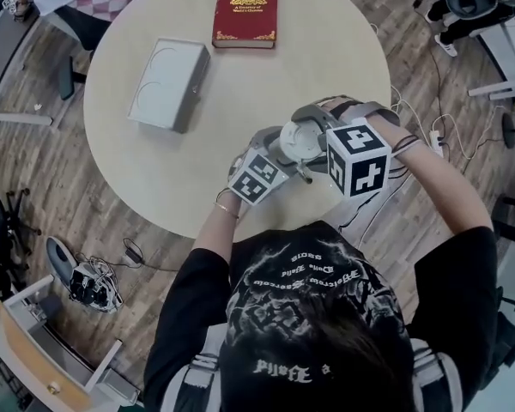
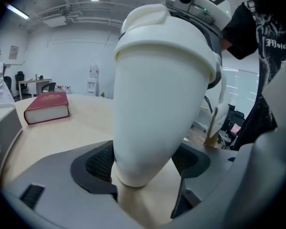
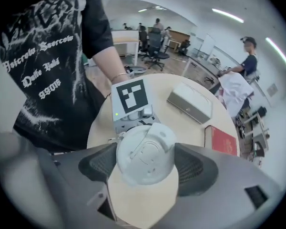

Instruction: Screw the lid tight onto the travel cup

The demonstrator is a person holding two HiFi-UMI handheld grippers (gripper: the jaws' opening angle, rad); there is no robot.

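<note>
Left gripper view: left gripper (image 2: 144, 170) clamped low on the travel cup (image 2: 162, 104), likely bracing it against the twist. Cup sits over the table (image 1: 240, 84) near its front edge, long axis near upright, lid end up. Right gripper (image 3: 145, 165) jaws pinch the lid (image 3: 145, 149) from above, placed for turning.

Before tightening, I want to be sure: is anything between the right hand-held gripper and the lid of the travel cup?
Nothing visible stands in the way. The right hand-held gripper is already closed directly on the lid, touching its rim from both sides. The left hand-held gripper grips the white travel cup lower on its body.
</note>
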